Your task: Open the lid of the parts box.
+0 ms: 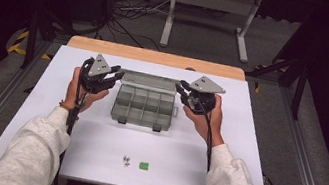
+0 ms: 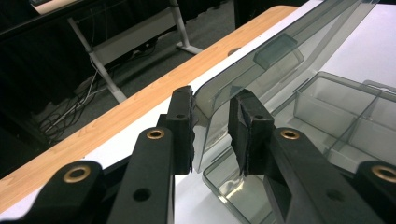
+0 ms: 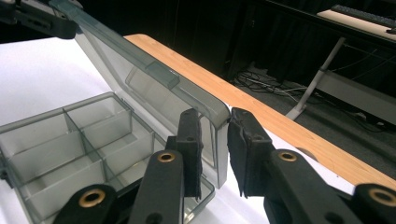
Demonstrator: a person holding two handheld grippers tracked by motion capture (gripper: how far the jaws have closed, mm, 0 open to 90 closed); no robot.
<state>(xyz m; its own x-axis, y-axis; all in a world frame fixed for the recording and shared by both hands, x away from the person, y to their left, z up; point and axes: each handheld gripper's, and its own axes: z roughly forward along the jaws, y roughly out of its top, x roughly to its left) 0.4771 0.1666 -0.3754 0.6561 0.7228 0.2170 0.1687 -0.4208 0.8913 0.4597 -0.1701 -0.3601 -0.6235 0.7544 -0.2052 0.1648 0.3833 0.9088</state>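
- High view: I have the left gripper (image 1: 115, 75) and right gripper (image 1: 182, 88) at the two far corners of the organizer box (image 1: 144, 105), which sits mid-table on the white sheet (image 1: 94, 136). Its lid (image 1: 150, 80) stands raised at the back. A green piece (image 1: 143, 165) and small metal bits (image 1: 126, 160) lie near my edge, well apart from the box.
- Left gripper view: my jaws straddle the lid's corner (image 2: 205, 100) with a gap on either side, spread rather than pinching. If I let go unevenly, I judge the lid could drop shut or twist on its hinge.
- Right gripper view: same story here, jaws parted around the other lid corner (image 3: 217, 116) (thin, slick plastic). Pushing too far back might tip the light, empty box.
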